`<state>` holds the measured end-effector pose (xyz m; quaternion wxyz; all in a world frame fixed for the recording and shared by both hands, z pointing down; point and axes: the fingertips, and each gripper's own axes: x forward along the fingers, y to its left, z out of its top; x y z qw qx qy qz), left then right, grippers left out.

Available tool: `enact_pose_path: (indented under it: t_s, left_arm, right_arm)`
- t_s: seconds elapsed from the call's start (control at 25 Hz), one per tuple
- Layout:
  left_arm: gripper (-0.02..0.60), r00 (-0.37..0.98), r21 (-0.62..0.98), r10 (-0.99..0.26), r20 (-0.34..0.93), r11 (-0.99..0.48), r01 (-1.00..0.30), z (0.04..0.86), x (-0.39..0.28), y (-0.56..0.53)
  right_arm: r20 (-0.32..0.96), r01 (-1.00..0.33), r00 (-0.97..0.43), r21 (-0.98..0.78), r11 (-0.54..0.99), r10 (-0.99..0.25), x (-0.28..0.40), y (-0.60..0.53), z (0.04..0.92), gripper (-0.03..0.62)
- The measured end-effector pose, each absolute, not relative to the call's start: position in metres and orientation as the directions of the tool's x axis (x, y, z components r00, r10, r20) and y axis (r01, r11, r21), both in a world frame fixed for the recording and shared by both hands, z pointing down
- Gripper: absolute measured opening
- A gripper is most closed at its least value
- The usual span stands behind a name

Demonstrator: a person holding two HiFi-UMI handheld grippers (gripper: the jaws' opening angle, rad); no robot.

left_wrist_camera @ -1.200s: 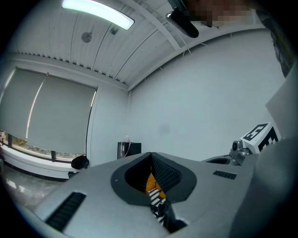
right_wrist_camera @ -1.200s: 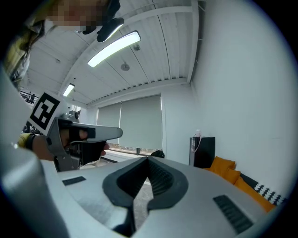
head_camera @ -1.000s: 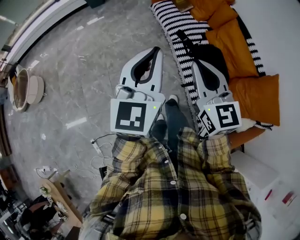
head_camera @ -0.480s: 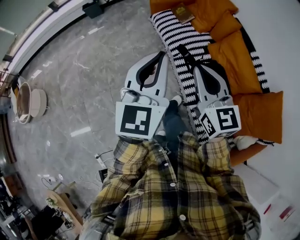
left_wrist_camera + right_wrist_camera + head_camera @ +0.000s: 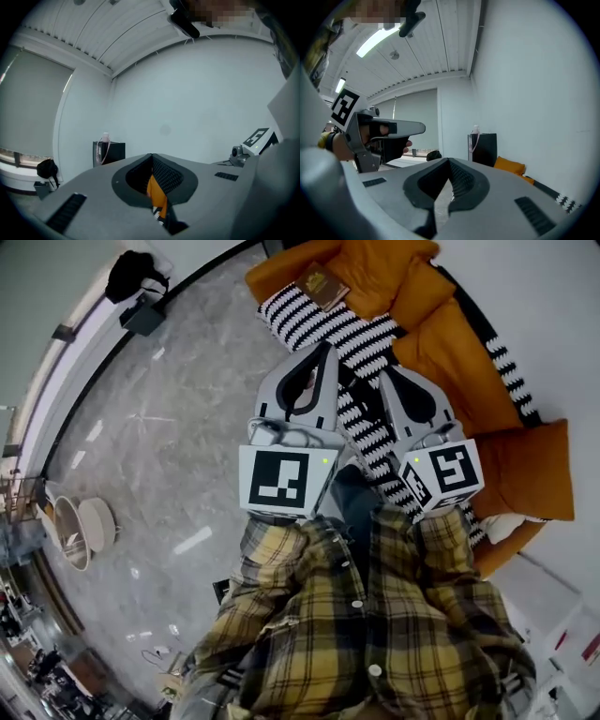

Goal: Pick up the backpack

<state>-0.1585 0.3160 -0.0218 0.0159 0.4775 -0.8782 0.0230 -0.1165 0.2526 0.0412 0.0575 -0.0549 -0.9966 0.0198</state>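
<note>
Of the black backpack only a dark strap [image 5: 347, 381] shows between my two grippers in the head view. The rest of it lies hidden under the right gripper on the striped blanket [image 5: 309, 310] of the orange sofa [image 5: 450, 343]. My left gripper [image 5: 328, 345] is shut and empty, its tip over the blanket's edge. My right gripper [image 5: 382, 371] is shut and empty too, held level over the sofa seat. In the left gripper view the jaws [image 5: 151, 155] meet, with orange and striped cloth below them. In the right gripper view the jaws [image 5: 449, 160] also meet.
A book [image 5: 319, 279] lies on the sofa's far end. A black cabinet [image 5: 108, 152] with a bottle stands against the white wall. A black bag [image 5: 131, 273] sits on a stand at the far left. Grey marble floor [image 5: 169, 446] lies to the left, with round white objects [image 5: 80, 531].
Both grippers have travelled along the sofa, side by side. The backpack, plainly seen on the blanket before, has slid under the right gripper. Both stay shut.
</note>
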Motion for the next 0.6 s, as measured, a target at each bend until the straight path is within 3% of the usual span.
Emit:
enact_pose_path:
  t_s: [0.28, 0.6]
  left_arm:
    - [0.017, -0.385, -0.015, -0.922, 0.045, 0.385, -0.923, -0.025, -0.176, 0.224]
    - [0.017, -0.122, -0.004, -0.990, 0.066, 0.122, -0.992, -0.024, -0.146, 0.143]
  right_arm:
    - [0.149, -0.055, -0.988, -0.033, 0.998, -0.049, -0.123, 0.175, 0.042, 0.015]
    - [0.184, -0.345, -0.925, -0.049, 0.937, -0.331, -0.074, 0.108, 0.047, 0.015]
